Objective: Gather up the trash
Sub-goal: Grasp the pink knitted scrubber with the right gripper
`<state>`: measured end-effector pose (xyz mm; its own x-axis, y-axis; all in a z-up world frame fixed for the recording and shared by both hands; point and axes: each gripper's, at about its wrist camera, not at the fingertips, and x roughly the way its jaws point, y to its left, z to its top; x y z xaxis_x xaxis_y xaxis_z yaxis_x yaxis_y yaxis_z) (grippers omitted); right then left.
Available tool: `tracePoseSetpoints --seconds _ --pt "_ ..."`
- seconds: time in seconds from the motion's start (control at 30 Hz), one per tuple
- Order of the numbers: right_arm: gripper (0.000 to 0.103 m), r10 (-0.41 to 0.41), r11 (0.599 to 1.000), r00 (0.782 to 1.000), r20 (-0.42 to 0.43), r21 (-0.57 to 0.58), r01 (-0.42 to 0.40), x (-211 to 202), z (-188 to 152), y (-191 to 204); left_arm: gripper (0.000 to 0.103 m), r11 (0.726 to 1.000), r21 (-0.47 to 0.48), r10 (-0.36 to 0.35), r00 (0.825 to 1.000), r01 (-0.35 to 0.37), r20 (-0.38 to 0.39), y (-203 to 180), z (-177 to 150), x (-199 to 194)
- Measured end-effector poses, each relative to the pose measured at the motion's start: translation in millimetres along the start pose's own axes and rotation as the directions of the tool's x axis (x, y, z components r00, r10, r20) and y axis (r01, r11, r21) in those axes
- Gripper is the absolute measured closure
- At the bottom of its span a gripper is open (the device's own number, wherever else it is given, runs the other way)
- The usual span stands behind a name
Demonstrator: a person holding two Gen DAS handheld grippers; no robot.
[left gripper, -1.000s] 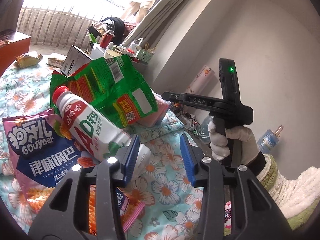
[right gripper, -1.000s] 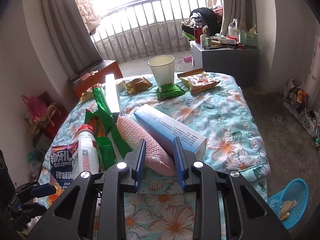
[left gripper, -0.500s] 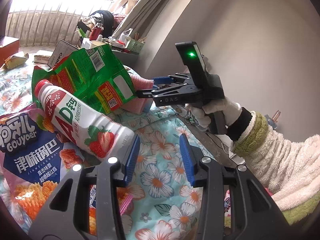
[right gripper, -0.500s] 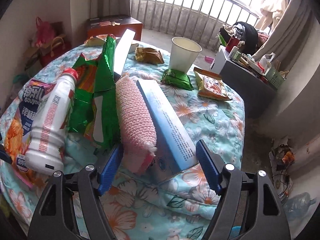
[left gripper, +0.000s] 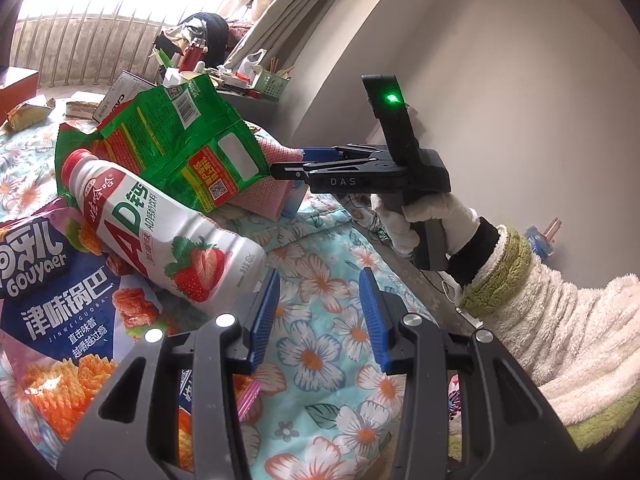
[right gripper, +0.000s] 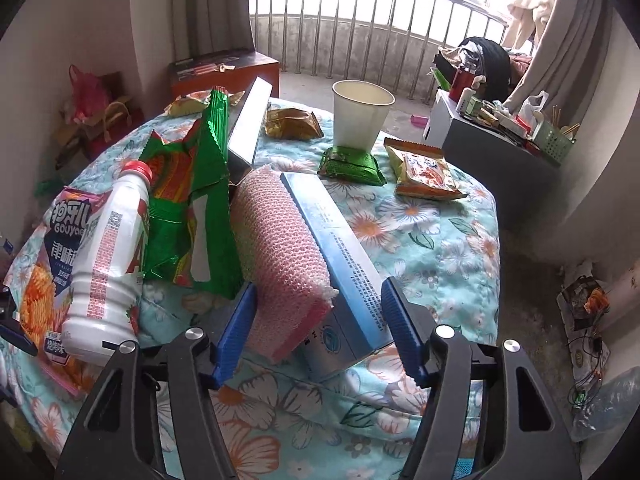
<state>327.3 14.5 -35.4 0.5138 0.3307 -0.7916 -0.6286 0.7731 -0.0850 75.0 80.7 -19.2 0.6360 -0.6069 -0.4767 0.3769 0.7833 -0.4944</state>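
On the flower-cloth table [right gripper: 440, 248], a pink bubble wrap [right gripper: 280, 248] leans on a long blue box [right gripper: 344, 256]. My right gripper [right gripper: 320, 328] straddles the near ends of both and its jaws are closing, the pads just short of pressing. From the left wrist view, the right gripper [left gripper: 296, 162] reaches in at the pink wrap [left gripper: 272, 196]. My left gripper [left gripper: 318, 316] is open and empty over the cloth, beside the base of a white strawberry-drink bottle [left gripper: 160, 232]. The bottle lies on a green snack bag [left gripper: 180, 148] and a purple crisp bag [left gripper: 52, 300].
A paper cup [right gripper: 360, 120], a small green packet [right gripper: 350, 164], an orange packet [right gripper: 424, 172], a gold packet [right gripper: 292, 124] and a long silver box [right gripper: 248, 128] lie farther back. A cluttered grey cabinet [right gripper: 492, 148] stands right, a red-brown chest [right gripper: 224, 72] behind.
The right gripper rolled, spread its jaws wide and dropped over the pink wrap and blue box, then began narrowing. The left gripper kept its opening and barely moved.
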Motion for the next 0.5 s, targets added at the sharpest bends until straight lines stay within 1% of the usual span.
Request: tracePoseSetpoints --seconds 0.07,0.13,0.2,0.27,0.3,0.37,0.4,0.47,0.5 --pt "0.052 0.008 1.000 1.000 0.007 0.005 -0.008 -5.0 -4.7 4.2 0.065 1.000 0.003 -0.003 1.000 0.003 -0.002 -0.9 0.6 2.3" --pt "0.053 0.031 0.999 0.999 0.010 -0.008 -0.031 -9.5 -7.6 9.3 0.065 1.000 0.009 -0.004 1.000 0.004 -0.006 -2.9 0.1 3.9" --pt "0.062 0.073 0.997 0.997 0.008 0.000 -0.073 -13.1 -8.5 10.5 0.065 1.000 0.011 -0.004 1.000 0.004 -0.009 -3.5 -0.5 5.7" --pt "0.064 0.125 0.992 0.992 0.011 0.013 -0.125 -17.5 -7.8 10.9 0.065 1.000 0.008 -0.007 1.000 0.007 -0.013 -3.0 -0.6 6.4" --pt "0.064 0.132 0.991 0.991 0.007 0.011 -0.132 -18.7 -7.1 11.9 0.065 1.000 0.008 -0.008 1.000 0.008 -0.011 -3.5 -0.4 6.5" --pt "0.062 0.109 0.994 0.994 0.002 -0.010 -0.109 -18.3 -5.6 14.1 0.065 1.000 0.011 -0.006 1.000 0.006 -0.008 -5.4 -0.3 6.7" --pt "0.055 0.101 0.995 0.995 -0.001 -0.024 -0.101 -17.3 -4.9 14.6 0.065 1.000 0.013 -0.005 1.000 0.005 -0.007 -5.3 -0.5 6.6" --pt "0.045 0.090 0.995 0.996 0.004 -0.030 -0.090 -16.1 -3.9 12.6 0.065 1.000 0.015 -0.003 1.000 0.003 -0.008 -4.4 -1.8 6.1" --pt "0.045 0.090 0.996 0.996 0.009 -0.026 -0.090 -15.9 -3.2 10.1 0.065 1.000 0.015 -0.002 1.000 0.003 -0.009 -3.2 -1.5 5.6"
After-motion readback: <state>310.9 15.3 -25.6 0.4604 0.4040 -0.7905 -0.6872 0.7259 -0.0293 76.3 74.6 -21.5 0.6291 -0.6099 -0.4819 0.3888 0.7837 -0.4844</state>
